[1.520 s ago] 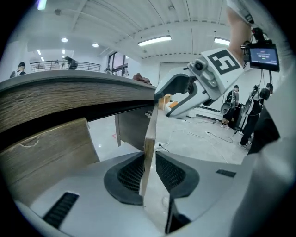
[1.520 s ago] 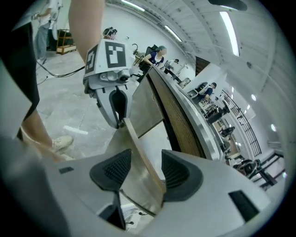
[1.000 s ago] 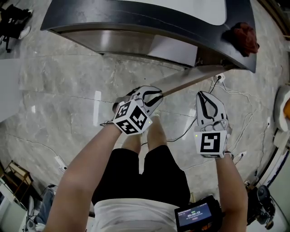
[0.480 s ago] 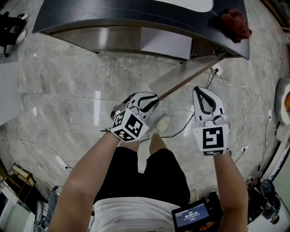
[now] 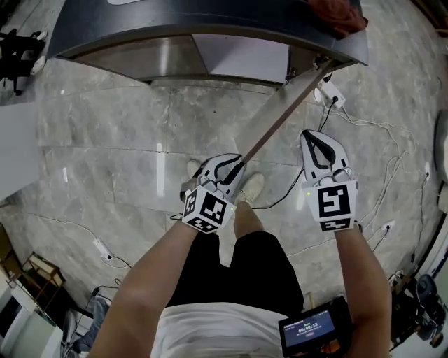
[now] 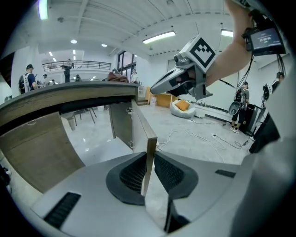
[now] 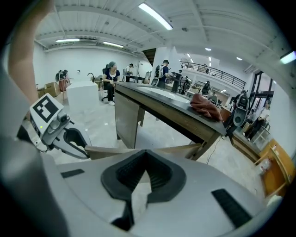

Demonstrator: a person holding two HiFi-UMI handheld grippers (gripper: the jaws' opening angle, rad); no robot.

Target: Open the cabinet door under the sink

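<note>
- Cabinet door: swung well out from the cabinet under the surface. From above it shows edge-on, with the free edge nearest the person and the hinged end at the cabinet's right corner.
- Left claw: closed on the door's free edge. The thin panel edge stands upright between the ribbed pads.
- Right claw: jaws pressed together with nothing between them. It hangs just right of the door, apart from it.
- Floor: grey marble, with open room to the left of the door. A corded power strip lies to the right, near the hinged end.
- Cabinet: opening uncovered. A pale inner panel shows, but the contents cannot be made out.
- Surface: dark top with a curved front edge overhanging the cabinet.
- Red cloth: bunched at the surface's right end, partly cut off by the top of the head view.
</note>
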